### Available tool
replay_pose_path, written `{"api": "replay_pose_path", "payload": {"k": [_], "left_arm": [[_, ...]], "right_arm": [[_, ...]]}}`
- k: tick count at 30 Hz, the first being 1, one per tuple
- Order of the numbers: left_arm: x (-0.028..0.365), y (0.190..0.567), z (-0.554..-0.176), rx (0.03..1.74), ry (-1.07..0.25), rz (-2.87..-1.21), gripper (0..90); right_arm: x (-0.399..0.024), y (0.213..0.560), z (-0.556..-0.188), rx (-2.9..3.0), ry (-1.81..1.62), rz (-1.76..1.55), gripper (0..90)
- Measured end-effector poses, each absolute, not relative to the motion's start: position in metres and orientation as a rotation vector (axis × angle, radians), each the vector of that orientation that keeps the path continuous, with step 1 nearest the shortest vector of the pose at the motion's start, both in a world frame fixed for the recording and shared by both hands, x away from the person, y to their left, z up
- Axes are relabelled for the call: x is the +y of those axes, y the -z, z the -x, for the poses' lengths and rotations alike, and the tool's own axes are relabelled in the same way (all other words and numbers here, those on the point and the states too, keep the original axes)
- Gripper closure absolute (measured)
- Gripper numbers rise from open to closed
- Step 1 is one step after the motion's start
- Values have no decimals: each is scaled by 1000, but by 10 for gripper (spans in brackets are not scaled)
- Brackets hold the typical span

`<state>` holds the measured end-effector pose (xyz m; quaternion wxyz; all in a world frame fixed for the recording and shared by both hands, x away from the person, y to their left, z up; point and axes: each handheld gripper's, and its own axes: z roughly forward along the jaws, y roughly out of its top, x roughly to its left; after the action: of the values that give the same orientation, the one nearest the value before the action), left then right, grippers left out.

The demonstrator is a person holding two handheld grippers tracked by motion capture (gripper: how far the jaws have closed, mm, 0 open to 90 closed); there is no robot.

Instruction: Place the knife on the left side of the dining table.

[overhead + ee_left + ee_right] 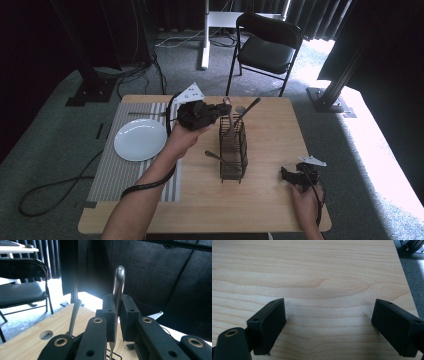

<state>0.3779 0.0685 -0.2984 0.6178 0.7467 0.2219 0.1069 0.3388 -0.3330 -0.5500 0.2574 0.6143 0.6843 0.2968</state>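
Between the left gripper's (pixel 116 315) closed jaws: one metal utensil (pixel 118 283), clamped upright by its shaft, handle end rising above the jaws, lower end pointing down at the black wire caddy (pixel 233 148) directly beneath, where further cutlery (pixel 247 110) stands in the far compartment and one piece (pixel 216 156) leans at the near side. Right gripper (pixel 329 325): released, jaws spread wide and empty, low over bare wood table (pixel 317 270), well apart from the caddy. Step judged: moving a utensil at the caddy, direction unclear; next move calls for a straight vertical path, clear of the wires.
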Motion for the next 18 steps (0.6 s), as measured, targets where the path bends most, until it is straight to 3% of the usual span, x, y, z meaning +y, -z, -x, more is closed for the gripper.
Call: {"api": "replay_pose_path", "payload": {"k": [18], "left_arm": [[122, 283, -359, 625, -346, -1636, 838]], "right_arm": [[-333, 550, -339, 1857, -804, -1667, 116]]}}
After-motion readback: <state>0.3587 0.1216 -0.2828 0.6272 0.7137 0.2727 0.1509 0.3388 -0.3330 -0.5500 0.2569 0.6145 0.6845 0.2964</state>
